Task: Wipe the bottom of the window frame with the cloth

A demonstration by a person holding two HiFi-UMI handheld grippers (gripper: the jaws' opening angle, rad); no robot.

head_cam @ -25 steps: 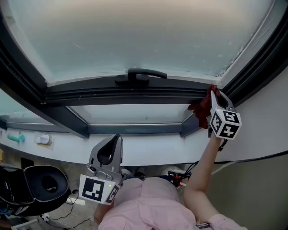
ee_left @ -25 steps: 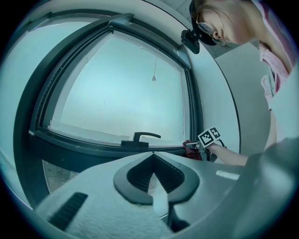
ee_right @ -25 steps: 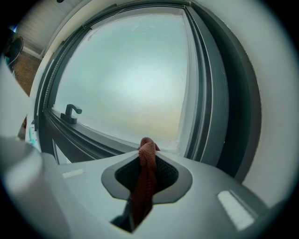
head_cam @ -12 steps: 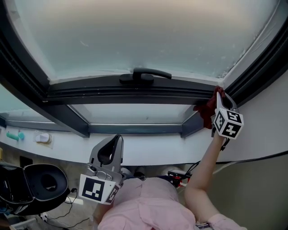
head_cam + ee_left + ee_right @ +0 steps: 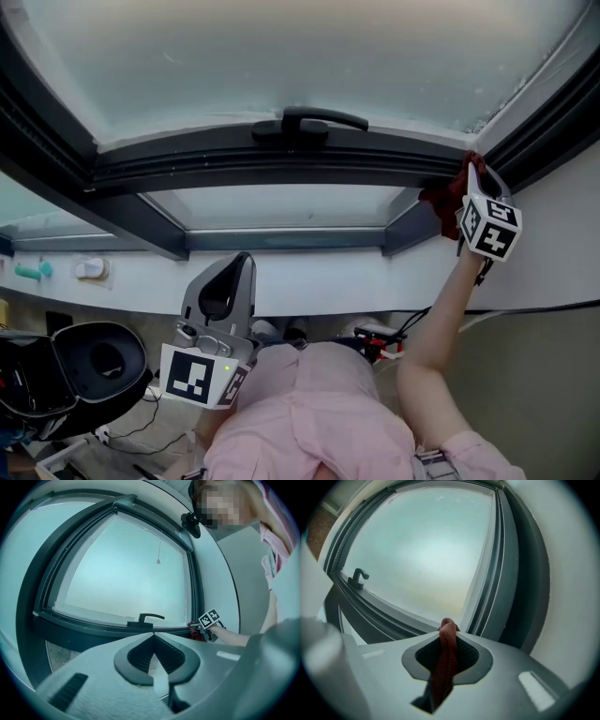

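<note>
Pink shirt — black-and-white marker cubes

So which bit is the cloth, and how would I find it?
Start at the big frosted window and follow its dark bottom frame rail to the right-hand corner. There the right gripper is shut on a dark red cloth, the only red thing against all that grey and white.

Two grippers, one cloth, one window handle

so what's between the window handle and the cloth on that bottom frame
Nothing: in the head view the bottom frame runs bare from the handle to the cloth, which the right gripper holds at the corner.
</note>
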